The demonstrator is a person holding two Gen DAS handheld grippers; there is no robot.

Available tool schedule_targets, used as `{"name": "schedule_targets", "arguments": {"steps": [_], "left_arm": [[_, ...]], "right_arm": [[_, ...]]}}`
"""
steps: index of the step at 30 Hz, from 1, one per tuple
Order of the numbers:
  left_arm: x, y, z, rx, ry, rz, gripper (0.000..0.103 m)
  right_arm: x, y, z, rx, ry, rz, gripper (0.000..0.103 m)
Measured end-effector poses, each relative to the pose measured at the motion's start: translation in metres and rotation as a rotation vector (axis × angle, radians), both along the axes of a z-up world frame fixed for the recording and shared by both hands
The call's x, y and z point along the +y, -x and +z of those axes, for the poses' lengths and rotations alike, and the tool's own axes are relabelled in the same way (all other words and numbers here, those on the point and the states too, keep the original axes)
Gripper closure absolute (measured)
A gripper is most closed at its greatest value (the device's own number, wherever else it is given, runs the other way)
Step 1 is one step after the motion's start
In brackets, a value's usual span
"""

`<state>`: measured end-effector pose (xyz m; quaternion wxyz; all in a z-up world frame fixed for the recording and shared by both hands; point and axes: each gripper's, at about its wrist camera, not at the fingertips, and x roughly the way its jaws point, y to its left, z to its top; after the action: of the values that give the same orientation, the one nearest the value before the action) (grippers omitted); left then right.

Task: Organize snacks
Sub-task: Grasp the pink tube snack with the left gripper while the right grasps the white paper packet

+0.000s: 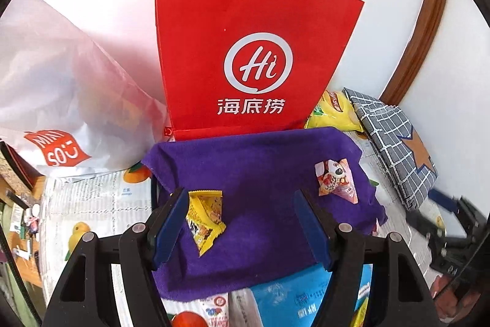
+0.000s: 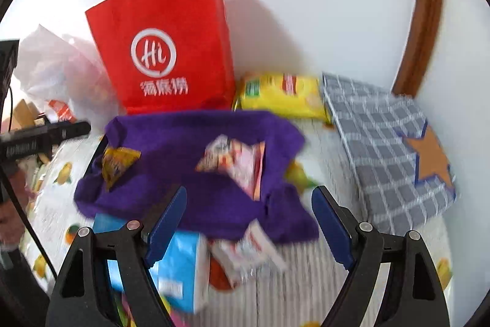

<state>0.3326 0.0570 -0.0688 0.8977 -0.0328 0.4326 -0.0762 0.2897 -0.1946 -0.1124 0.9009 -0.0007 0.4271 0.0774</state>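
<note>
Left gripper [image 1: 240, 204] is released; nothing is clamped, though the yellow packet [image 1: 205, 219] on the purple cloth [image 1: 260, 161] is seen just beside its left pad. Right gripper [image 2: 249, 204] is likewise spread and empty. Pink packet [image 1: 337, 180] lies at 2 o'clock on the cloth. Red bag [image 1: 245, 51] stands at 12.

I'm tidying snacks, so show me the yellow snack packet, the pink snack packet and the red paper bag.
yellow snack packet [image 1: 205, 219]: left wrist view, middle of the wrapper.
pink snack packet [image 1: 336, 180]: left wrist view, printed front.
red paper bag [image 2: 159, 51]: right wrist view, white logo on its front.
</note>
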Motion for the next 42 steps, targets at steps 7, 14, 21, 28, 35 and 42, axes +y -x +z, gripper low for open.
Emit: {"name": "schedule_targets", "arguments": {"steps": [7, 14, 21, 28, 35, 42], "left_arm": [[0.008, 0.025, 0.002, 0.021, 0.022, 0.026, 0.032], [0.023, 0.057, -0.016, 0.053, -0.022, 0.073, 0.032], [0.041, 0.088, -0.038, 0.063, -0.063, 0.127, 0.032], [0.049, 0.099, -0.069, 0.135, -0.037, 0.163, 0.032], [0.035, 0.1, -0.102, 0.213, -0.015, 0.134, 0.033], [0.019, 0.106, -0.125, 0.234, -0.053, 0.118, 0.051]], "right_arm": [[-0.015, 0.031, -0.033, 0.045, 0.018, 0.025, 0.028], [-0.02, 0.018, -0.074, 0.082, -0.023, 0.09, 0.029], [-0.022, -0.009, -0.102, 0.165, -0.103, 0.179, 0.03], [-0.014, 0.003, -0.105, 0.152, -0.1, 0.251, 0.076], [-0.034, 0.05, -0.091, 0.121, -0.074, 0.199, 0.077], [-0.061, 0.092, -0.094, 0.164, -0.19, 0.107, 0.076]]}}
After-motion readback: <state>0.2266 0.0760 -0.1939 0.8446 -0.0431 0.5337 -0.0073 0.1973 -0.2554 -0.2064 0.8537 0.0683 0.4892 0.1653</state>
